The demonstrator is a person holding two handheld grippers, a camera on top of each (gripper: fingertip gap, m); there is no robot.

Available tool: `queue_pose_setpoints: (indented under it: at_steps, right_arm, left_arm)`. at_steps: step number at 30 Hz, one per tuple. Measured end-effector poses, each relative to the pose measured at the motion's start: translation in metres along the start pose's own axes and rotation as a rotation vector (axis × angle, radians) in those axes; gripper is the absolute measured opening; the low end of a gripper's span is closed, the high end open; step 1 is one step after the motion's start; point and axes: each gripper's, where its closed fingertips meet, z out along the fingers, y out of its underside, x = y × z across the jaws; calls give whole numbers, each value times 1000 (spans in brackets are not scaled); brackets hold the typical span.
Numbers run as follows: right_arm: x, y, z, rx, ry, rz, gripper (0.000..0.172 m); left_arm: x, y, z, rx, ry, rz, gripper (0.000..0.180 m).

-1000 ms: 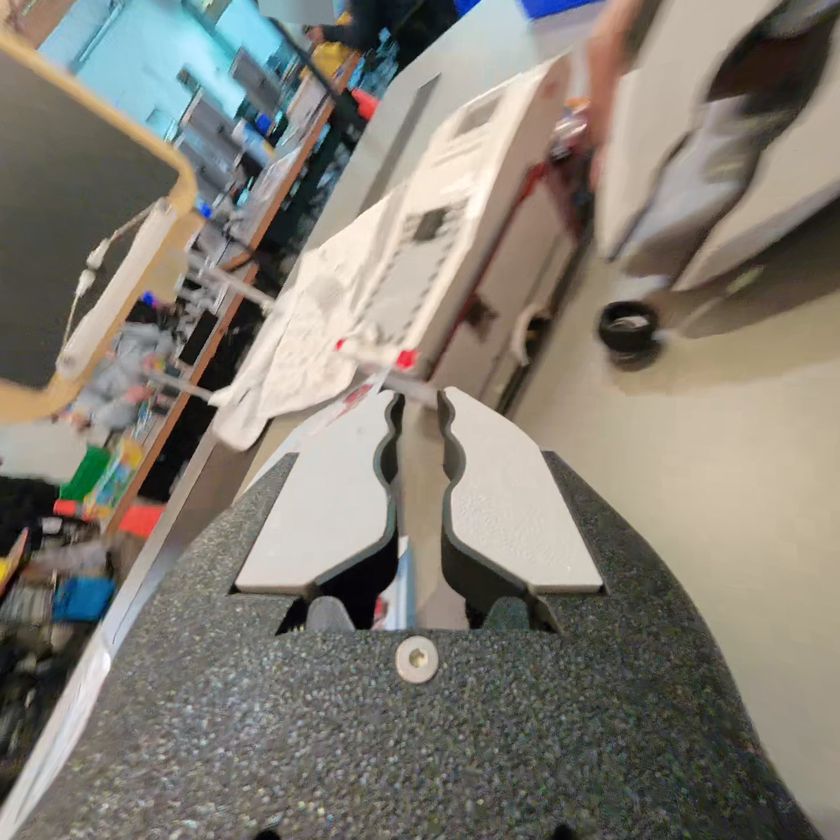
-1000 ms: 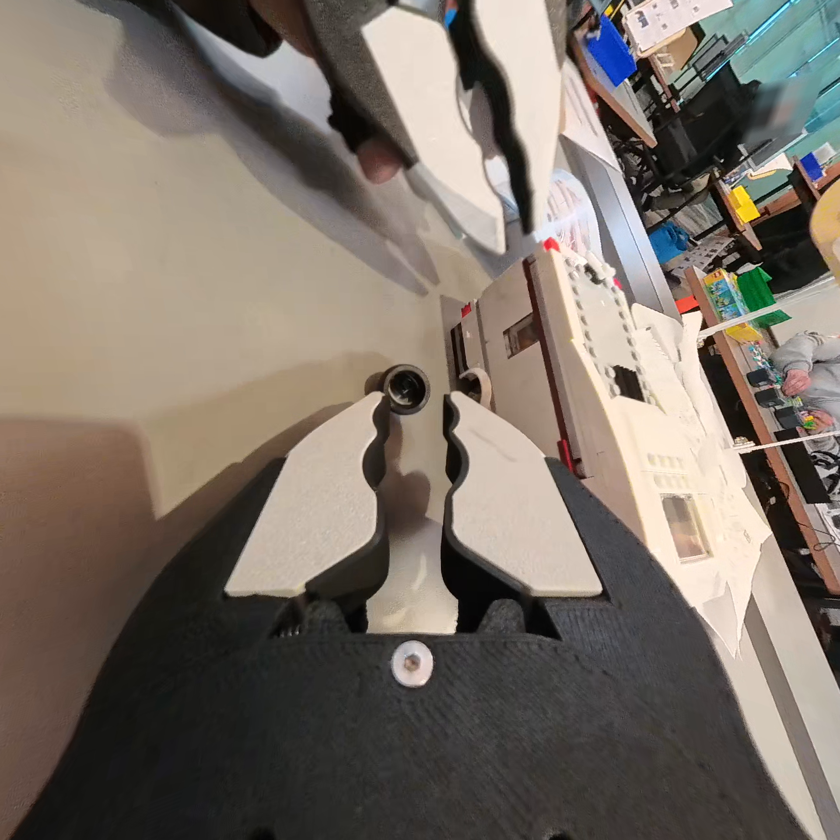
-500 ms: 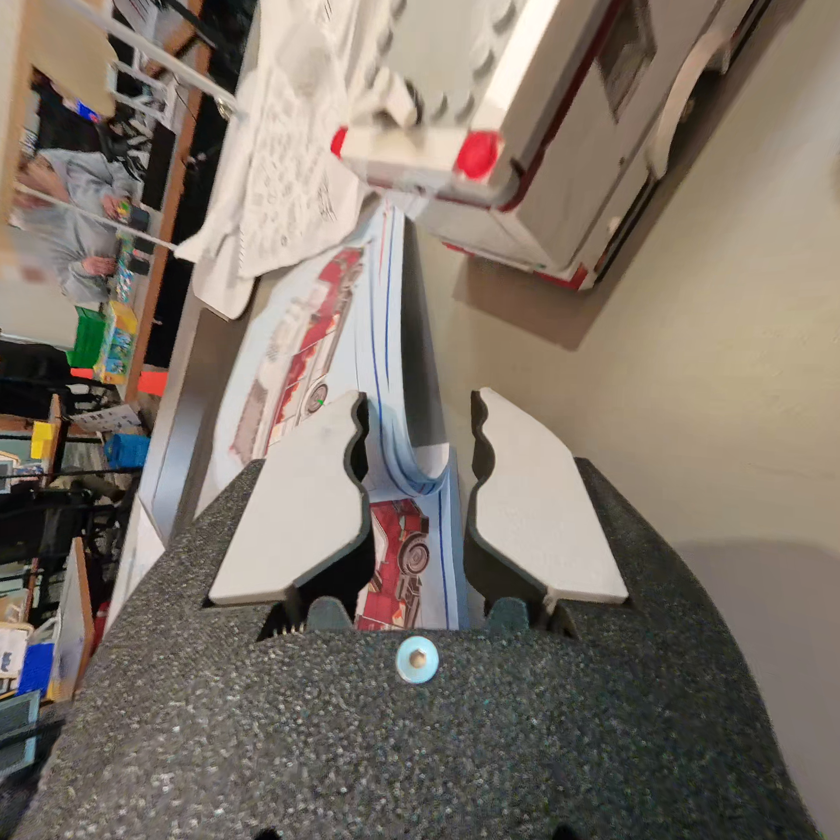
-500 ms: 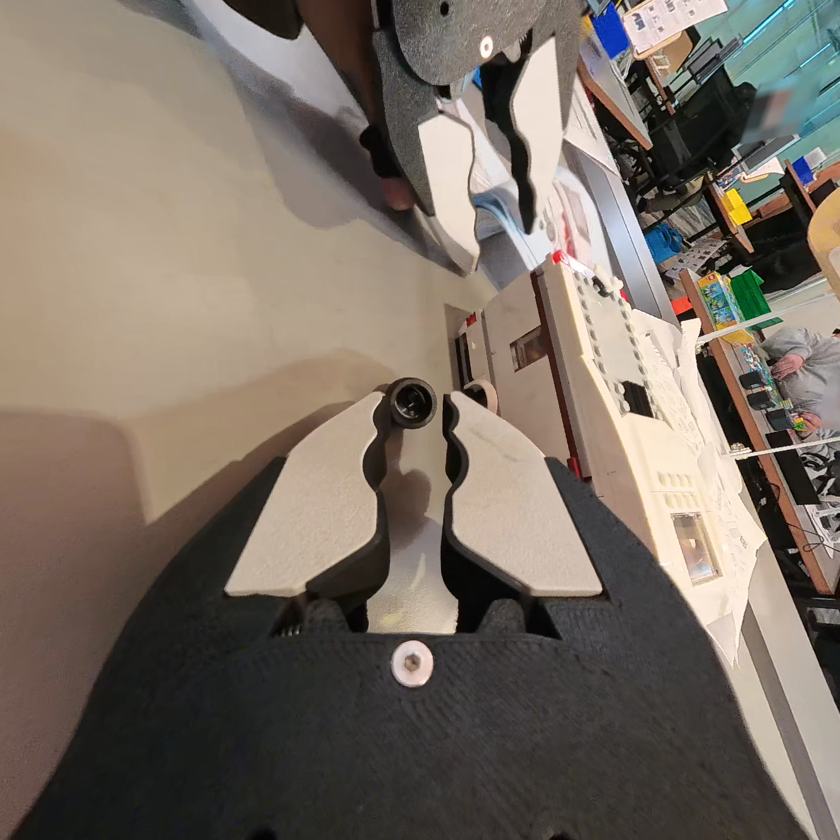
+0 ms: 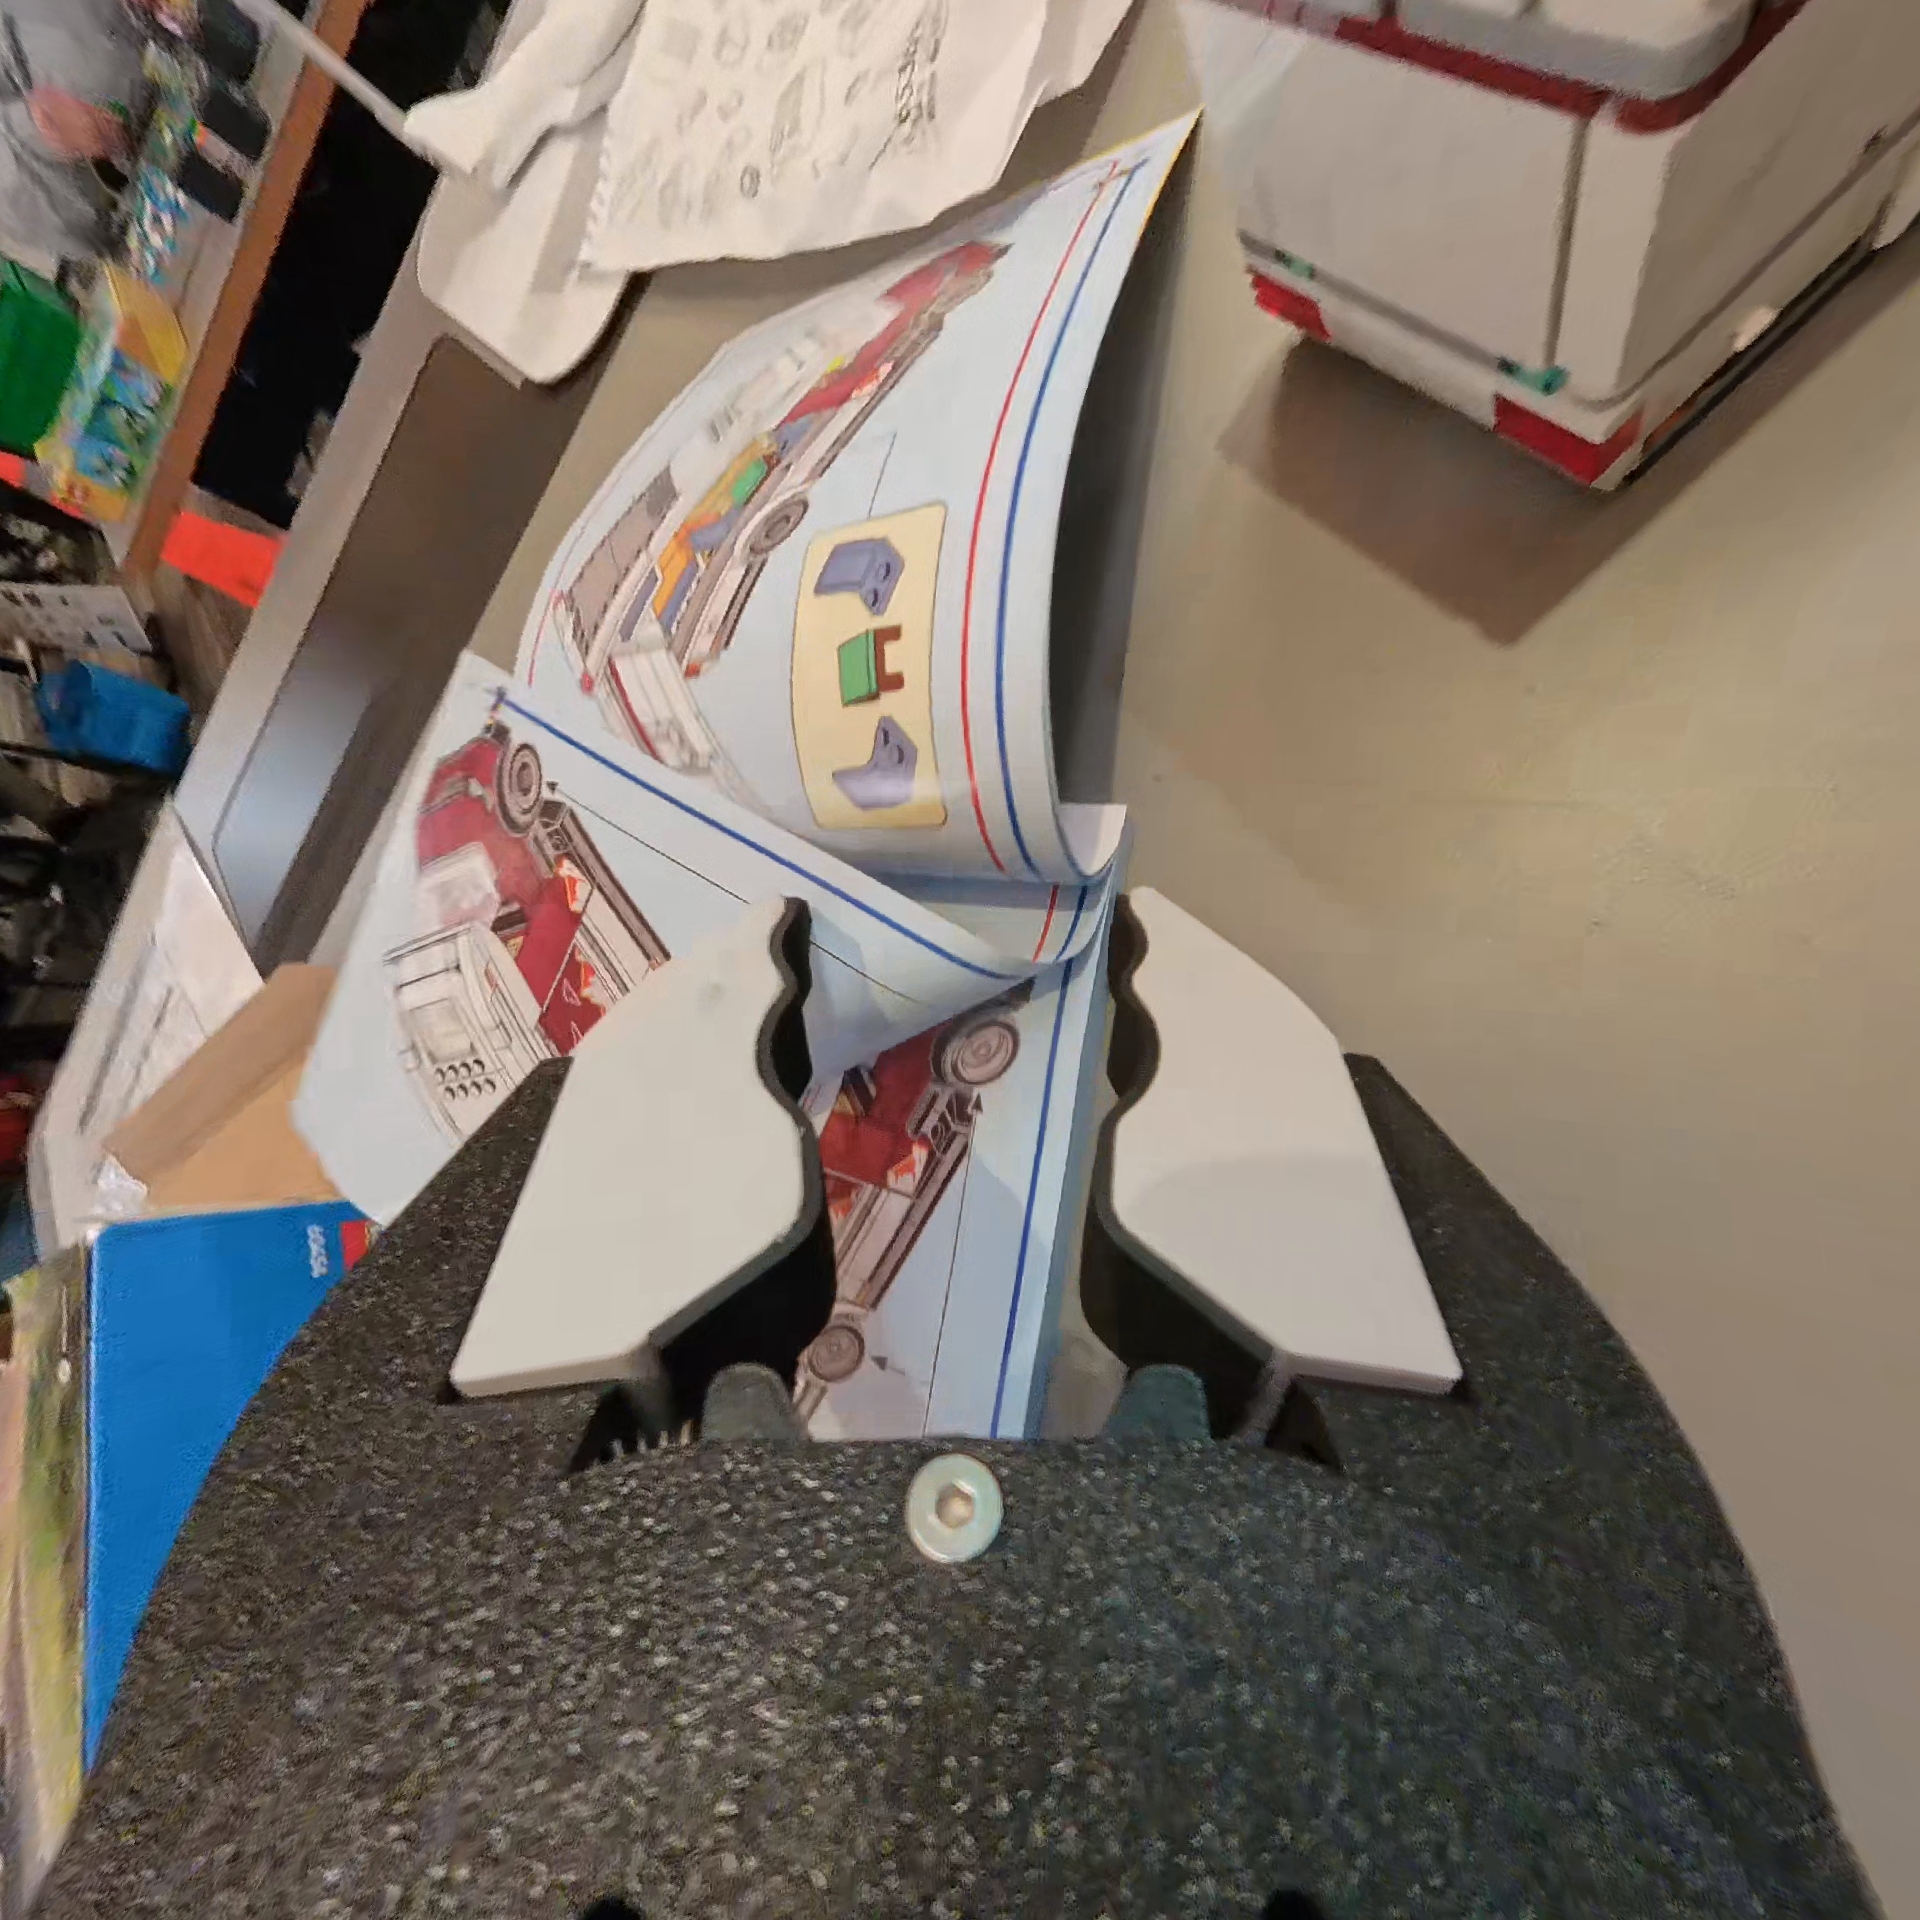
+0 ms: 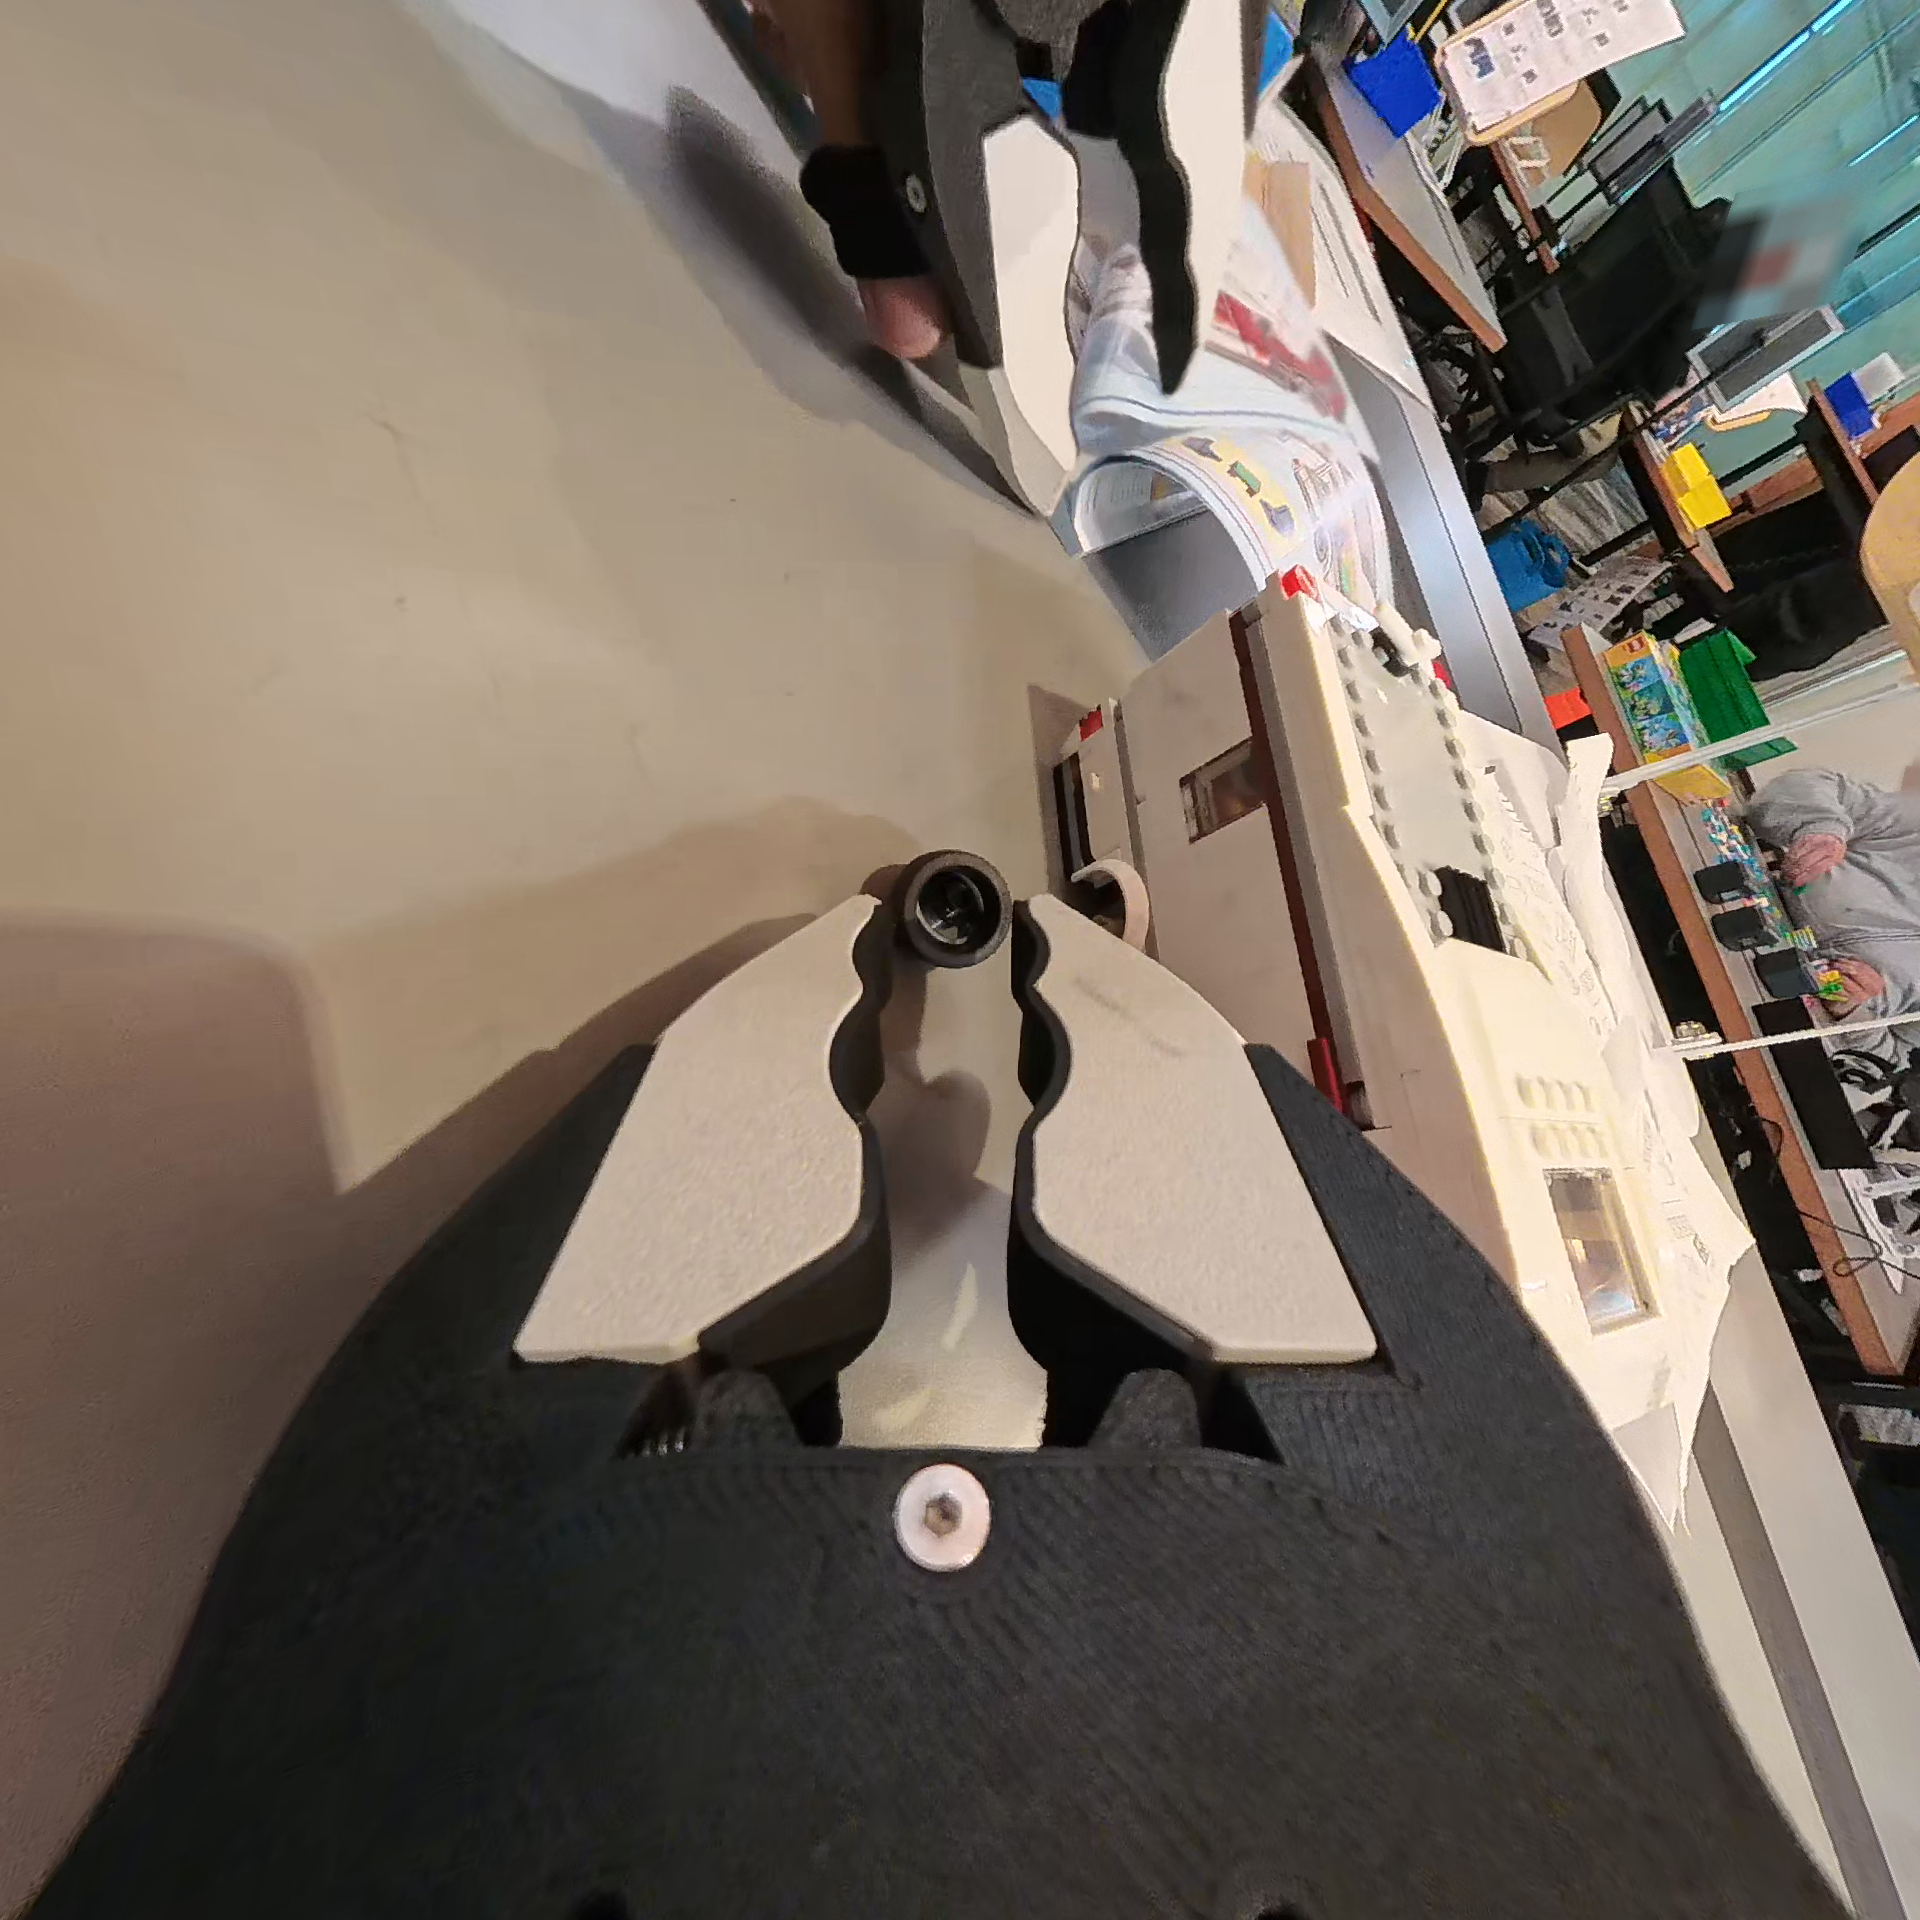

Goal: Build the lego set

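Observation:
My left gripper (image 5: 961, 914) is open, its fingers standing either side of an open instruction booklet (image 5: 883, 582) with pictures of a red vehicle. One page curls up just ahead of the fingertips. The pads do not press on the paper. The right wrist view shows this gripper (image 6: 1101, 436) from the side, open and tilted down over the booklet (image 6: 1226, 488). My right gripper (image 6: 948, 909) is shut on a small black wheel (image 6: 954, 925) at its fingertips, low over the beige table (image 6: 416, 623). A white and red brick-built vehicle (image 6: 1351, 935) lies just to its right and also shows in the left wrist view (image 5: 1558, 260).
A blue box (image 5: 197, 1382) and a brown cardboard flap (image 5: 229, 1091) lie left of the booklet. Crumpled white printed sheets (image 5: 810, 114) lie beyond it and under the vehicle (image 6: 1621, 1195). A person (image 6: 1839, 883) sits at a far bench. A hand (image 6: 904, 312) holds the left gripper. One gripper's finger ends stand about 20 centimeters off the other's.
My left gripper swung down from facing the vehicle to the booklet and its jaws opened wider. A page now curls up ahead of it. My right gripper kept the black wheel and barely moved.

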Motion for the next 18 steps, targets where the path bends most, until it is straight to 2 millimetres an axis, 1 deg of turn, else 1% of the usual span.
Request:
queue_pose_setpoints:
  at_steps: [7, 11, 18]
  right_arm:
    - [1, 0, -1, 5, 2, 4, 21]
    - [2, 1, -1, 4, 6, 2, 21]
    - [4, 1, -1, 6, 16, 1, 20]
  left_arm:
    - [-5, 16, -11, -11, 34, -70, 57]
    - [-4, 24, -21, 3, 51, -108, 57]
    - [-19, 42, -36, -4, -19, -157, 52]
